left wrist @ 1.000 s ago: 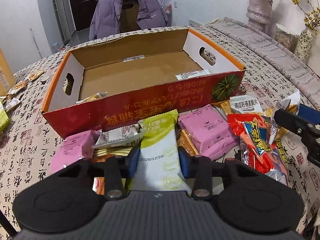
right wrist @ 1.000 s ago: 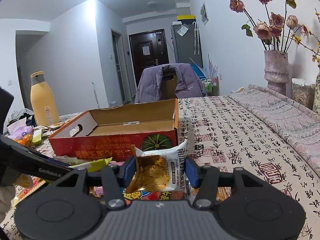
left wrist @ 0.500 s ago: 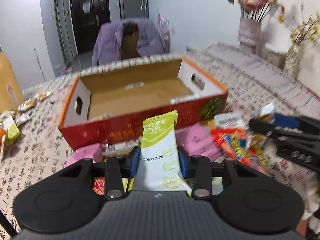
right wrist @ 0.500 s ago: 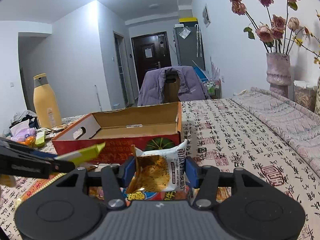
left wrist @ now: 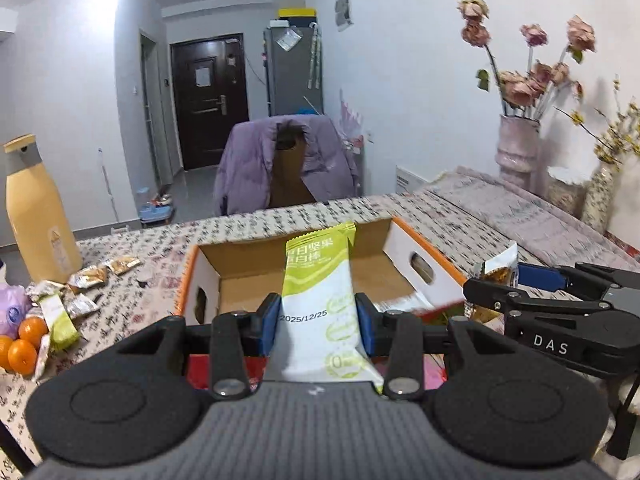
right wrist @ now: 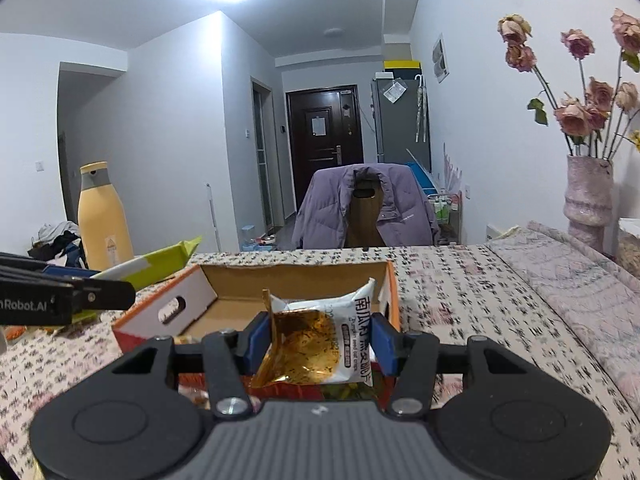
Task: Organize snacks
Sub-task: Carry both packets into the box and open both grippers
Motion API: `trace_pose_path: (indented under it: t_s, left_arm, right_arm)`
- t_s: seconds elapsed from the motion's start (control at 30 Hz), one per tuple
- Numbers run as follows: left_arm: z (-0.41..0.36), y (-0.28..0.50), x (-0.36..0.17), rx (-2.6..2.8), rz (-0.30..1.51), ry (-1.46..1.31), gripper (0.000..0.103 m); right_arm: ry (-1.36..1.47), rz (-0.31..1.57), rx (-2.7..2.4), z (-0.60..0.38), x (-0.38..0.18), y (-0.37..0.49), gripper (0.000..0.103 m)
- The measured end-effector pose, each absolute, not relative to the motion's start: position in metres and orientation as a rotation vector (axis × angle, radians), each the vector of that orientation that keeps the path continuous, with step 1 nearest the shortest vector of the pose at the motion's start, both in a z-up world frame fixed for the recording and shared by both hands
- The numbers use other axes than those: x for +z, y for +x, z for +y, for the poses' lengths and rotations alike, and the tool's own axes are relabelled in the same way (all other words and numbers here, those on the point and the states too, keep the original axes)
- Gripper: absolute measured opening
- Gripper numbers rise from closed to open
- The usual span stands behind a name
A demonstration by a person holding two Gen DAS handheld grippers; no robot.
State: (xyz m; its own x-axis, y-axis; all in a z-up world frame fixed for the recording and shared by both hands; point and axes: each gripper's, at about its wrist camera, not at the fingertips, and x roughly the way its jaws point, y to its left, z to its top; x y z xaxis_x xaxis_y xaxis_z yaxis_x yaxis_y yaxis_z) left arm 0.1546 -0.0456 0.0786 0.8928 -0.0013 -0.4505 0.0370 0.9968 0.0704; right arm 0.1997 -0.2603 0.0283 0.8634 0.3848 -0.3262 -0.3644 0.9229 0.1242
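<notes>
My left gripper [left wrist: 318, 320] is shut on a green and white snack bar [left wrist: 320, 280], held upright above the near wall of the open cardboard box [left wrist: 240, 270]. My right gripper [right wrist: 318, 338] is shut on a white and gold snack packet [right wrist: 320, 340], also raised in front of the box [right wrist: 288, 280]. In the left wrist view the right gripper [left wrist: 496, 292] shows at the right with its packet [left wrist: 498, 266]. The right wrist view shows the left gripper [right wrist: 132, 280] at the left with the green bar [right wrist: 160, 264]. One white packet [left wrist: 400, 304] lies inside the box.
Loose snack packets [left wrist: 86, 280] and oranges [left wrist: 24, 344] lie on the patterned tablecloth at left, near a tall yellow bottle [left wrist: 36, 212]. A chair with a purple jacket [left wrist: 280, 164] stands behind the table. Vases with flowers [left wrist: 516, 156] stand at the far right.
Both grippers have risen with their packets. The snack pile in front of the box has dropped out of sight, and the box now sits lower in both views.
</notes>
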Motion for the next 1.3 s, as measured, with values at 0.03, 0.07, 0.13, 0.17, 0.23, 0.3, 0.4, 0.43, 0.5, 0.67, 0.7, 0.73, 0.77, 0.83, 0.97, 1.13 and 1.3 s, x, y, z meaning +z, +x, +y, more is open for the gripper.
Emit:
trace_pose_path:
  t_s: [0.03,0.07,0.13,0.17,0.23,0.3,0.4,0.43,0.5,0.67,0.7,0.73,0.77,0.83,0.97,1.13,1.3]
  left_arm:
    - [-0.043,0.159,0.08,-0.009,0.463,0.076,0.04]
    - [-0.041,0.163,0.082,0.0,0.459,0.072,0.04]
    - [-0.036,0.177,0.085,0.024,0.458,0.067,0.04]
    - [-0.033,0.184,0.085,0.035,0.465,0.069,0.04]
    - [-0.03,0.198,0.085,0.065,0.482,0.072,0.04]
    - [-0.026,0.213,0.084,0.082,0.497,0.073,0.04]
    - [-0.019,0.234,0.078,0.117,0.516,0.074,0.04]
    - [-0.016,0.24,0.075,0.128,0.522,0.072,0.04]
    - [-0.012,0.254,0.07,0.151,0.539,0.07,0.04]
    - [0.001,0.28,0.052,0.204,0.585,0.068,0.04]
    - [0.003,0.284,0.048,0.211,0.596,0.066,0.04]
    - [0.006,0.288,0.044,0.219,0.605,0.065,0.04]
    - [0.009,0.291,0.039,0.226,0.615,0.063,0.04]
    - [0.013,0.297,0.032,0.231,0.633,0.059,0.04]
    - [0.018,0.298,0.02,0.198,0.657,0.044,0.041]
    - [0.023,0.293,0.02,0.194,0.621,0.007,0.081]
    - [0.026,0.285,0.027,0.197,0.565,-0.016,0.103]
  right_arm:
    - [0.061,0.357,0.396,-0.258,0.03,0.205,0.053]
    - [0.06,0.362,0.399,-0.255,0.032,0.211,0.053]
    - [0.056,0.374,0.403,-0.25,0.036,0.224,0.053]
    - [0.053,0.382,0.403,-0.247,0.038,0.231,0.053]
    - [0.054,0.402,0.403,-0.241,0.039,0.243,0.053]
    - [0.05,0.423,0.403,-0.235,0.04,0.254,0.053]
    - [0.028,0.446,0.392,-0.224,0.04,0.27,0.053]
    - [0.019,0.457,0.389,-0.221,0.04,0.276,0.053]
    - [-0.004,0.48,0.378,-0.213,0.039,0.289,0.053]
    - [-0.057,0.541,0.347,-0.197,0.03,0.319,0.053]
    - [-0.064,0.547,0.346,-0.195,0.028,0.323,0.053]
    - [-0.076,0.552,0.344,-0.193,0.025,0.327,0.053]
    - [-0.087,0.559,0.342,-0.19,0.023,0.331,0.053]
    - [-0.1,0.582,0.34,-0.187,0.017,0.337,0.053]
    - [-0.104,0.626,0.341,-0.184,0.005,0.343,0.061]
    - [-0.067,0.638,0.351,-0.189,0.001,0.343,0.089]
    - [-0.012,0.616,0.365,-0.197,0.007,0.337,0.103]
